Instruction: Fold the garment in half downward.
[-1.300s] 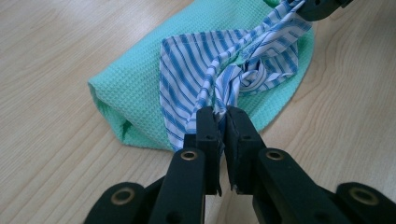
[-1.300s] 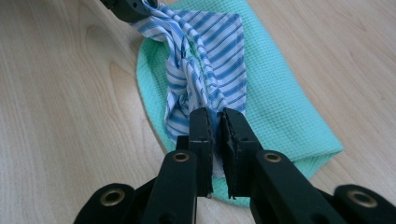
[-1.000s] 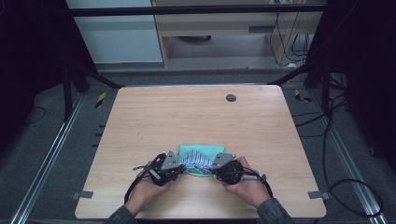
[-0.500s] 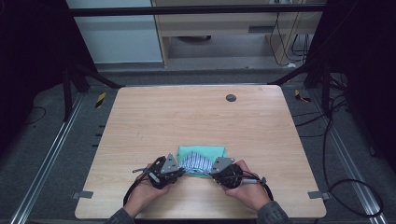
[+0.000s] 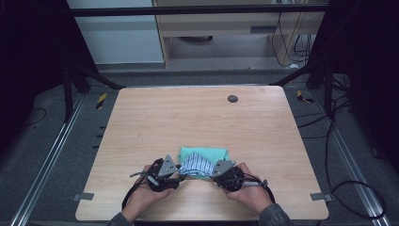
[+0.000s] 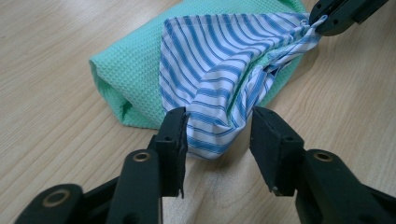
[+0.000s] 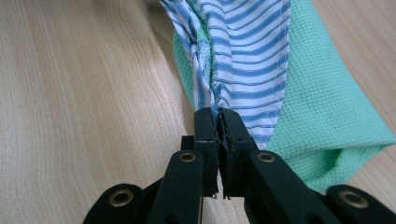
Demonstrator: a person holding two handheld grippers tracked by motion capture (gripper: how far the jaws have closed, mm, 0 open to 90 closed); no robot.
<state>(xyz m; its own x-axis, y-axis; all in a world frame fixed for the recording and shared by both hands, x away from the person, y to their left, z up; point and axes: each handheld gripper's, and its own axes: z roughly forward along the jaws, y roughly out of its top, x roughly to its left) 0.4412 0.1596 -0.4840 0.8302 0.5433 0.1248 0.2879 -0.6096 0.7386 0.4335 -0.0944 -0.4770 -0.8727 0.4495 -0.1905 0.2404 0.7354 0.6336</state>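
Striped cloth point(image 6: 219, 70): blue/white, lies on top of the green cloth point(image 6: 128, 70), near front edge of desk point(image 5: 188, 117), between the two hands.
Green cloth: waffle weave, folded, flat on desk; sticks out past striped cloth at far side in high view.
Left claw point(image 6: 218, 128): jaws parted to a middling gap, have just been opening. A fold of striped cloth sits between them; left pad touches or nearly touches its edge, right pad stands clear. No grip.
Right claw point(image 7: 218, 123): jaws pinched tight on a bunched corner of striped cloth; fabric gathers into pleats at the tips. In left claw view that same claw point(image 6: 343, 16) shows top right, w/ the corner pulled to a point.
Striped cloth shape: stretched from the pinched corner, fanning wider toward left claw end.
Left hand point(image 5: 146, 193): at front edge of desk, just left of cloths.
Right hand point(image 5: 249, 188): at front edge, just right of cloths.
Desk: light wood; dark round spot point(image 5: 232, 98) near far edge, well apart from cloths.
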